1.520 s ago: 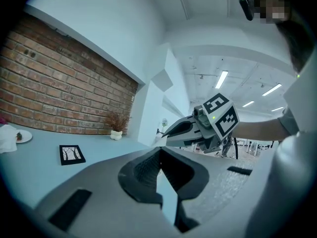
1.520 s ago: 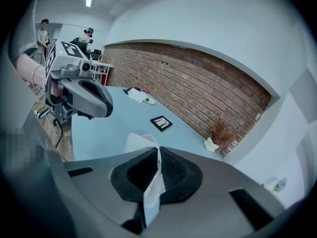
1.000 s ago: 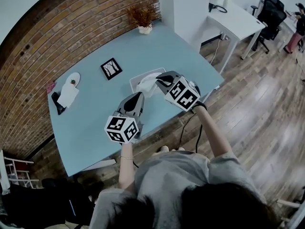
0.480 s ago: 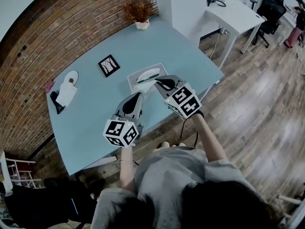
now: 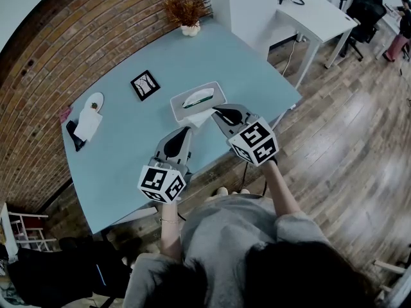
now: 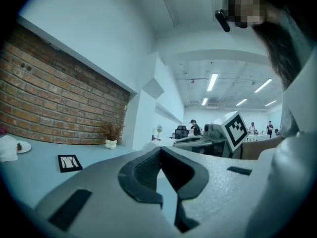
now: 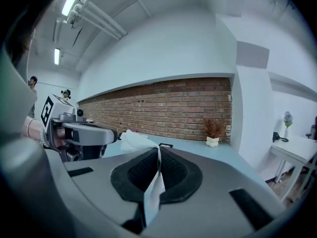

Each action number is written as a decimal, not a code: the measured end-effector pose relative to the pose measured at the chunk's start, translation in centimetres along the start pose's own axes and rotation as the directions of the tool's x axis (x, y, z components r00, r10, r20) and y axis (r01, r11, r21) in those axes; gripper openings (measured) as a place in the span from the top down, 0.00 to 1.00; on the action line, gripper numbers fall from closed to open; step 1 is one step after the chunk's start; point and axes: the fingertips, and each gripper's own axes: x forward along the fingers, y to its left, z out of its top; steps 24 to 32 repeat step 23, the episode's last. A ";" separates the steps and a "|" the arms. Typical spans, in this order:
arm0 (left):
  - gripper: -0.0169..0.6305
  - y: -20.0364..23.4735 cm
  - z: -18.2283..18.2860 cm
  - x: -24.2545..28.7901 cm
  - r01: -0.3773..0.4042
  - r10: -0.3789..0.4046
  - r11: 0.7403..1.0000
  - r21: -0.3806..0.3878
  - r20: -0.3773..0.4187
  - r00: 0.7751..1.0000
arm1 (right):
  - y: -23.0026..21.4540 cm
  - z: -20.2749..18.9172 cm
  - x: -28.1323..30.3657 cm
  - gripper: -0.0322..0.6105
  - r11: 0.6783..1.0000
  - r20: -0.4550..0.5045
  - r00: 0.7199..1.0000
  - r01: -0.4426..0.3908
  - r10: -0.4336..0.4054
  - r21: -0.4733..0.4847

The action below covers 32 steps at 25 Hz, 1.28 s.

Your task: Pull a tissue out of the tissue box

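At the far left of your blue table [image 5: 128,159], close to the brick wall [image 5: 83,43], a white napkin [image 5: 88,127] lies just beside a small plate [image 5: 96,102]. A little further right is a dark picture frame [image 5: 145,85], flat on the tabletop.

Next comes your left claw [image 5: 186,131], held level over the near part of the table. Its own view shows the two jaws pressed together at the tips with nothing between them [image 6: 158,151]; only the tabletop shows through the gap lower down.

A potted plant [image 5: 187,15] stands at the far edge of the table against the bricks. In front of it, near the middle of the table, is the tissue box [image 5: 180,104], lying flat with its slot facing up. The tissue [image 5: 201,117] is at the near side of the box, stretched from there to the tip of your right claw. Whether its far end is still tucked in the slot, you cannot tell from these views.

Your right claw [image 5: 216,111] is just right of the box and tipped slightly down. Its jaws are closed and pinching the tissue [image 7: 154,185]: a white strip runs down between the pads, and the rest bunches up beyond the tips.

Well to the right, a white desk [image 5: 314,18] stands on the wooden floor.
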 end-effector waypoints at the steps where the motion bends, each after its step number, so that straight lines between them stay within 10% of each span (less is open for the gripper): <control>1: 0.97 -0.1 -0.1 -0.1 0.001 -0.001 1.000 0.000 0.000 1.000 | 0.0 0.0 -0.2 0.95 1.000 0.005 1.000 0.001 -0.001 0.005; 32: 0.97 -0.6 0.2 0.2 -0.009 0.009 1.000 0.005 0.009 1.000 | -1.2 -0.1 -1.5 0.95 1.000 0.033 0.999 0.023 -0.024 0.020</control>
